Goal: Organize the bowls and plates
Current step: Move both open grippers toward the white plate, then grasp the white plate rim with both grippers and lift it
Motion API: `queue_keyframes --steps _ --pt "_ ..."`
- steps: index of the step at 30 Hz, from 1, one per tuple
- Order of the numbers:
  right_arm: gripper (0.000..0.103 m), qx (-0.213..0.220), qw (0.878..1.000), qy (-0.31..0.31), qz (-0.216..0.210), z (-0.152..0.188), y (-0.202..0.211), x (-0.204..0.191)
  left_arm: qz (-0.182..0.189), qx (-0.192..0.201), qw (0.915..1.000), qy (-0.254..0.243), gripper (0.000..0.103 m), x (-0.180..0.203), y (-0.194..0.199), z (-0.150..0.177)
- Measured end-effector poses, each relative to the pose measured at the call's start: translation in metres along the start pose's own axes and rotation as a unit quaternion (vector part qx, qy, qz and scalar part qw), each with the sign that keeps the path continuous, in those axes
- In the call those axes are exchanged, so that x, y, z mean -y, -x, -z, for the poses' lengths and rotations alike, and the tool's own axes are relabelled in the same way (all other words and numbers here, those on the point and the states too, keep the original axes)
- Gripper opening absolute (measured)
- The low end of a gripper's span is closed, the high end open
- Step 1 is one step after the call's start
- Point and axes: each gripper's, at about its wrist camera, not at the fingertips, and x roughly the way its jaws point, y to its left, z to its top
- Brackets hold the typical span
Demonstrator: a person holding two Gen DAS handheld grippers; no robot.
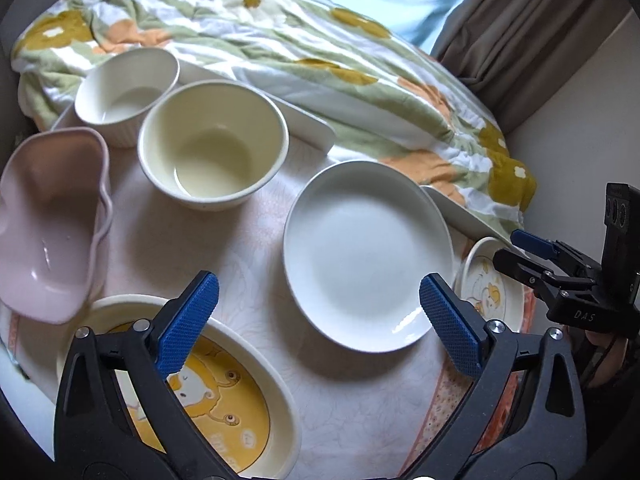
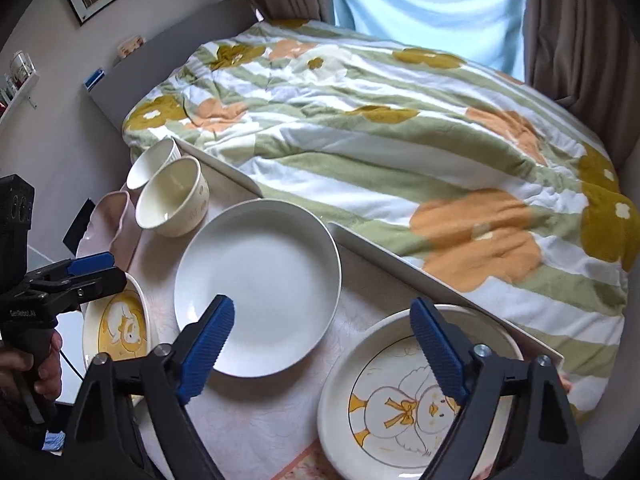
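A plain white plate (image 1: 366, 254) (image 2: 258, 286) lies mid-table. A cream bowl (image 1: 214, 148) (image 2: 172, 202) and a white ribbed bowl (image 1: 126, 94) (image 2: 152, 162) stand behind it. A pink wavy bowl (image 1: 48, 220) (image 2: 112, 228) sits at the left. A yellow cartoon dish (image 1: 224, 412) (image 2: 120, 328) lies under my left gripper (image 1: 320, 324), which is open and empty. A duck plate (image 2: 400, 400) (image 1: 490, 288) lies under my right gripper (image 2: 322, 350), also open and empty. The right gripper (image 1: 536, 252) shows at the right edge of the left wrist view.
The dishes stand on a small table with a pale patterned cloth (image 1: 256, 240). A bed with a flowered quilt (image 2: 400, 140) lies right behind the table. Curtains (image 2: 568, 40) and a wall shelf (image 2: 20, 84) are farther back.
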Motion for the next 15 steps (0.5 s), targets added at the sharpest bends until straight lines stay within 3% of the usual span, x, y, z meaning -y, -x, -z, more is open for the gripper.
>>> queue_keyframes --steps 1,8,11,13,14,15 --pt "0.073 -0.013 1.000 0.002 -0.009 0.000 -0.013 0.004 -0.001 -0.010 0.9999 0.004 0.092 -0.001 -0.010 -0.001" --pt "0.064 -0.061 0.997 0.028 -0.044 -0.003 -0.069 0.015 -0.018 -0.058 0.9981 0.012 0.070 -0.006 -0.059 0.001" --pt "0.050 -0.078 0.994 0.042 -0.057 -0.004 -0.082 0.017 -0.021 -0.064 0.9977 0.014 0.062 -0.006 -0.068 0.002" --pt "0.038 -0.084 0.993 0.047 -0.062 -0.004 -0.088 0.017 -0.025 -0.070 0.9972 0.013 0.048 -0.005 -0.074 0.003" --pt "0.032 -0.087 0.993 0.048 -0.066 -0.003 -0.090 0.017 -0.030 -0.072 0.9969 0.012 0.046 -0.004 -0.076 0.003" --pt "0.030 -0.090 0.992 0.049 -0.068 -0.003 -0.092 0.018 -0.037 -0.069 0.9969 0.007 0.042 -0.003 -0.076 0.003"
